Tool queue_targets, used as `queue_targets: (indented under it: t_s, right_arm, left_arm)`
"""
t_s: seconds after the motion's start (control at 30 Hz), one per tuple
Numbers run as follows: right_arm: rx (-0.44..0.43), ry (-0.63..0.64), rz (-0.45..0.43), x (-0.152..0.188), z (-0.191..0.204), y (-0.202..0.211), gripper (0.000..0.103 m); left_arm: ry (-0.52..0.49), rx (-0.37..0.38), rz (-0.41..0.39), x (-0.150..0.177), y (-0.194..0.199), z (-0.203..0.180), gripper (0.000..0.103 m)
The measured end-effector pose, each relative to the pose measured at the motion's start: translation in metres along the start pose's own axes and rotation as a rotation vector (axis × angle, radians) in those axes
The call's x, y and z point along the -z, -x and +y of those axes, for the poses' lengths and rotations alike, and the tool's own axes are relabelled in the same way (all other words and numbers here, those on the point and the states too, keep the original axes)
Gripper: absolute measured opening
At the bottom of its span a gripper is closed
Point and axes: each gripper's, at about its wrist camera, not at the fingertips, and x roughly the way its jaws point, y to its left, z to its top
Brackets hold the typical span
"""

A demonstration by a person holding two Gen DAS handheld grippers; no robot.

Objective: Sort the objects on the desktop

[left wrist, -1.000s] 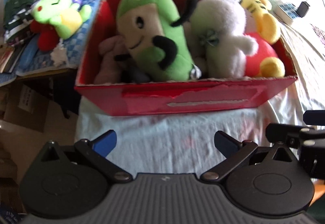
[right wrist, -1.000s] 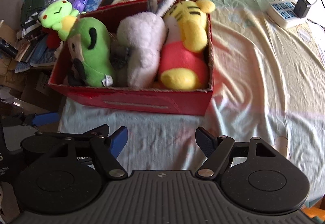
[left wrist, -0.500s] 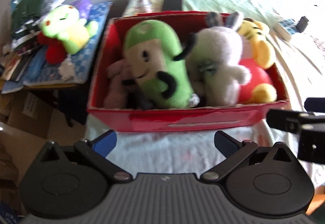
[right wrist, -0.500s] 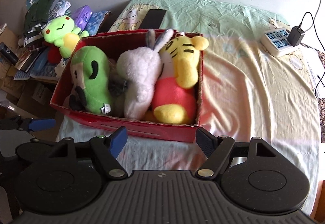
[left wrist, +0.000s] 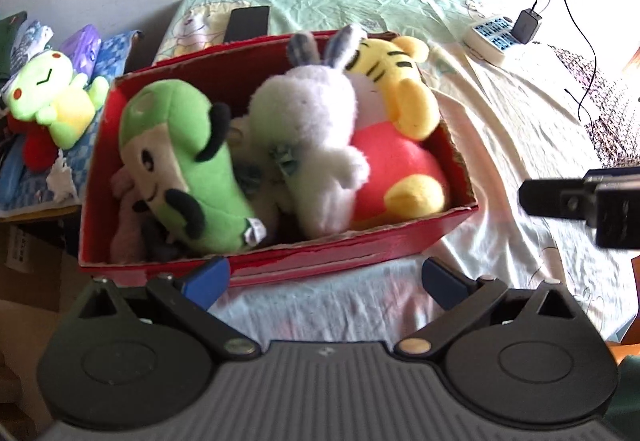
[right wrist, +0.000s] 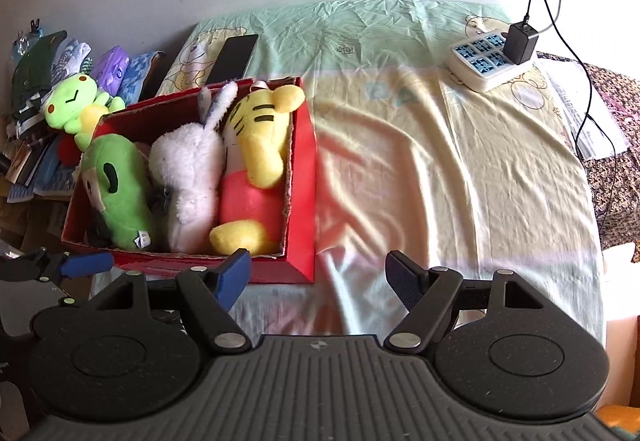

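Observation:
A red cardboard box (left wrist: 360, 253) (right wrist: 302, 177) stands on the cloth-covered table. It holds a green plush (left wrist: 180, 165) (right wrist: 120, 193), a white rabbit plush (left wrist: 312, 145) (right wrist: 192, 177) and a yellow tiger plush in red (left wrist: 400, 145) (right wrist: 256, 169). My left gripper (left wrist: 324, 279) is open and empty, in front of the box's near wall. My right gripper (right wrist: 318, 277) is open and empty, near the box's front right corner.
A green frog plush (left wrist: 56, 101) (right wrist: 76, 107) lies on a cluttered stack left of the box. A black phone (right wrist: 232, 59) lies behind the box. A white power strip with a black charger (right wrist: 490, 61) sits at the far right. The table's front edge is close.
Both grippers have pulled back and risen from the box, so the box looks smaller and further left in the right wrist view. Both stay open and empty.

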Motion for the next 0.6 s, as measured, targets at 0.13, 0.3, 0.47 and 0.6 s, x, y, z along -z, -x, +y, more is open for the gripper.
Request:
queue_targets:
  t_s: [0.13, 0.3, 0.47, 0.6]
  right_arm:
    - [-0.016, 0.044, 0.004, 0.000, 0.002, 0.002, 0.077]
    - [-0.025, 0.066, -0.007, -0.002, 0.001, 0.005, 0.077]
    - [-0.017, 0.066, -0.004, -0.004, 0.005, 0.001, 0.077]
    - [-0.009, 0.077, -0.016, -0.006, 0.012, 0.001, 0.077]
  left_arm:
    - [0.003, -0.002, 0.000, -0.001, -0.002, -0.002, 0.102]
    - [0.015, -0.007, -0.024, 0.001, 0.000, -0.002, 0.102]
    - [0.025, -0.010, -0.038, 0.007, 0.001, 0.005, 0.102]
    - [0.048, -0.019, -0.051, 0.005, 0.002, 0.014, 0.102]
